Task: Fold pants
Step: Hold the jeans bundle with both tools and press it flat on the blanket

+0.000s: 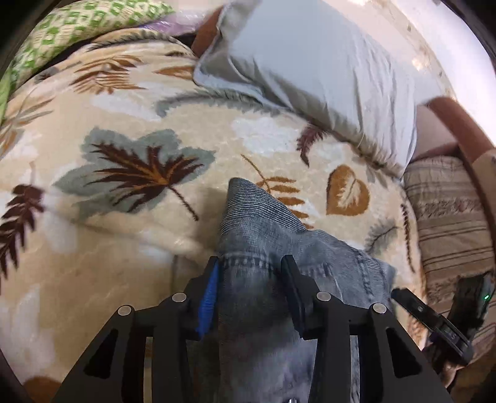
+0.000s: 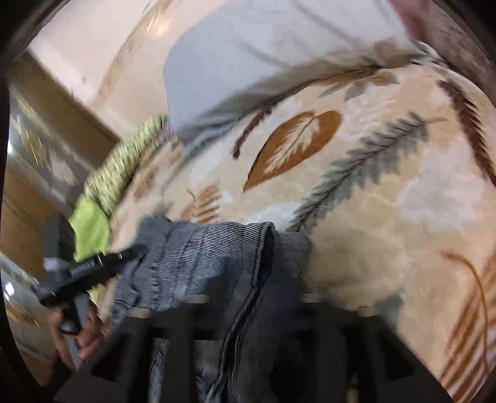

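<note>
Jeans (image 1: 263,235), grey-blue denim, are bunched on a leaf-patterned blanket (image 1: 130,148), and a waistband fold is clamped between the fingers of the left tool (image 1: 251,263). The rest of the denim is draped toward the right tool (image 2: 248,297), whose fingers are blurred; fabric is seen between them, yet whether it is pressed cannot be told. Beyond both tools a pale grey pillow (image 1: 325,77) is laid across the blanket. A green patterned cushion (image 1: 71,28) is seen far left of the left tool, and a striped cushion (image 1: 449,217) to its right.
</note>
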Demonstrator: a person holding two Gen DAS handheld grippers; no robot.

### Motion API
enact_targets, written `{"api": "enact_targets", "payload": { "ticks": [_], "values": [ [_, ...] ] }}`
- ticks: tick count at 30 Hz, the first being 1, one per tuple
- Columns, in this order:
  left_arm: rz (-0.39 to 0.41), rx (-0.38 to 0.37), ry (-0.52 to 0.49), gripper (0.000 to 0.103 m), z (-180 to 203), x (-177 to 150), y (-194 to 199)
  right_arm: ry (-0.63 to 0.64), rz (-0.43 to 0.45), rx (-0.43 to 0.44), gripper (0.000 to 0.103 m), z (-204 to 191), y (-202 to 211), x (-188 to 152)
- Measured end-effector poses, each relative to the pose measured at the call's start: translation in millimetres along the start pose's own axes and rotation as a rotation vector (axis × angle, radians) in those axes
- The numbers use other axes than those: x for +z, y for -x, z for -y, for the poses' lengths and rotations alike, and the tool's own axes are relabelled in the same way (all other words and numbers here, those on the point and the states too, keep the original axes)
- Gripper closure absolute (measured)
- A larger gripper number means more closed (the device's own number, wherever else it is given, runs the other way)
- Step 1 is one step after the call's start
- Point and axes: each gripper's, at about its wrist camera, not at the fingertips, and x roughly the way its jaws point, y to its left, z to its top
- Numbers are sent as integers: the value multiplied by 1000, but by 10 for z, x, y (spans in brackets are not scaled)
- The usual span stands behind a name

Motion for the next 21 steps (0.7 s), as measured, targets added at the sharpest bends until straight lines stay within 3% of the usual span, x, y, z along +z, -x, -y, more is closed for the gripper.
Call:
{"api": "enact_targets", "payload": {
  "ticks": [3, 7, 10, 15, 18, 21],
  "values": [
    [21, 8, 1, 51, -71, -196, 240, -108, -10, 42, 30, 174, 121, -186],
    [-17, -10, 52, 51, -197, -528, 370, -209, -43, 104, 30, 278, 77, -385],
    [-30, -32, 97, 52, -244, -587, 368, -159, -44, 82, 30, 159, 45, -452],
    [-23, -4, 36, 76, -120, -600, 341, -54, -35, 61, 30, -87, 73, -585],
    [-2, 72, -38, 77, 38, -664, 321, 13, -76, -3, 32, -185, -62, -621],
    [7, 89, -64, 76, 110, -690, 345, 56, -71, -18, 38, -254, -72, -599]
  ]
}}
